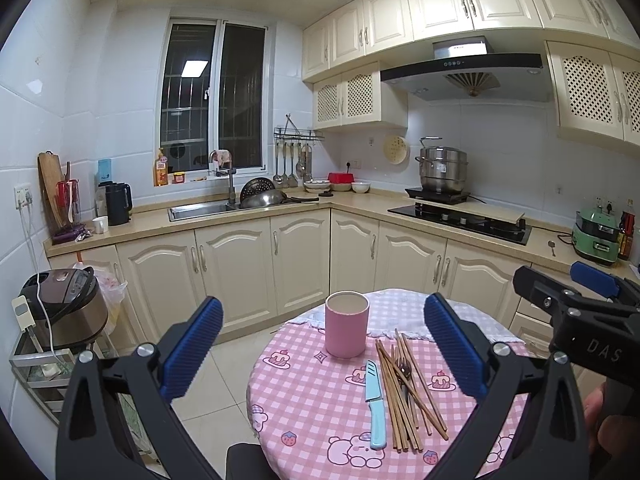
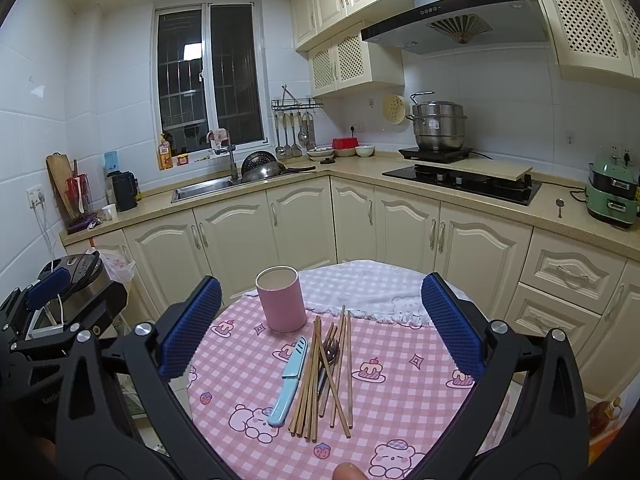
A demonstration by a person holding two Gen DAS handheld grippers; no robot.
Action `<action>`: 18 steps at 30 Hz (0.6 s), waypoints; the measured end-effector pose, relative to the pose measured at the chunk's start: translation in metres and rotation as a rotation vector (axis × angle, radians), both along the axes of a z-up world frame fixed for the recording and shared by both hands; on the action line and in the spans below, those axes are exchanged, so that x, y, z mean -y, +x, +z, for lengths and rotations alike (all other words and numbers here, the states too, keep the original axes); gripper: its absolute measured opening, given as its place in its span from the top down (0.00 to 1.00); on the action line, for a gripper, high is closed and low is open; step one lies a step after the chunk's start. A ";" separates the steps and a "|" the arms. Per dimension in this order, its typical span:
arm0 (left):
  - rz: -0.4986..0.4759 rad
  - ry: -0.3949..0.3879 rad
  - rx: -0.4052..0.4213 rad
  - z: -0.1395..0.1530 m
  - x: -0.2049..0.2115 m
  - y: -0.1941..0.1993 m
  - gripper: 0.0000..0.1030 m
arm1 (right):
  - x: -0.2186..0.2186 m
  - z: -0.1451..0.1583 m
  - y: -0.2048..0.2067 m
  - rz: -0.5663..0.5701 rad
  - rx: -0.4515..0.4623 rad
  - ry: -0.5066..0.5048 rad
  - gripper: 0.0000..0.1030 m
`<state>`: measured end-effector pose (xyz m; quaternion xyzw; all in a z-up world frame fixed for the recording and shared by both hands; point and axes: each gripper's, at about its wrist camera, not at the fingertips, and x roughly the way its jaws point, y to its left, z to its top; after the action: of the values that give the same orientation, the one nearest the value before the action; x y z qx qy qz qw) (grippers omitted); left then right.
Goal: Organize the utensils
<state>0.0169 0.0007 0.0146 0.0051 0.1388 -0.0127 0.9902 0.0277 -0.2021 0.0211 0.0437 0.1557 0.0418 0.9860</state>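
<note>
- Both grippers hang above a small round table (image 2: 400,420) in a home kitchen, the left gripper (image 1: 324,344) and the right gripper (image 2: 320,328) each spread wide with nothing between their ribbed blue pads.
- The utensils lie loose on the pink checked cloth: a heap of wooden chopsticks (image 2: 320,384), a dark metal fork (image 2: 331,354) buried among them, and a pale blue knife (image 2: 289,380) just beside the pile.
- A smooth pink cylindrical cup (image 2: 280,300) stands upright and apparently empty behind them.
- Likely risks: the thin, crossed chopsticks could scatter or roll off the table's edge if pinched off-centre, and the tall, light cup could tip when a long utensil knocks its rim.
</note>
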 end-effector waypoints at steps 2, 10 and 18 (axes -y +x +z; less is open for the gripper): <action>0.000 0.001 -0.002 0.000 0.001 0.002 0.04 | 0.000 0.000 0.000 -0.002 -0.001 -0.001 0.05; 0.002 0.000 -0.010 -0.003 0.003 0.006 0.04 | 0.008 -0.001 0.006 -0.006 -0.009 0.000 0.05; 0.002 0.006 -0.030 -0.007 0.005 0.020 0.04 | 0.010 -0.003 0.015 -0.009 -0.024 -0.008 0.05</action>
<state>0.0370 -0.0046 0.0072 0.0079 0.1537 -0.0114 0.9880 0.0427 -0.2121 0.0178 0.0409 0.1675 0.0363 0.9843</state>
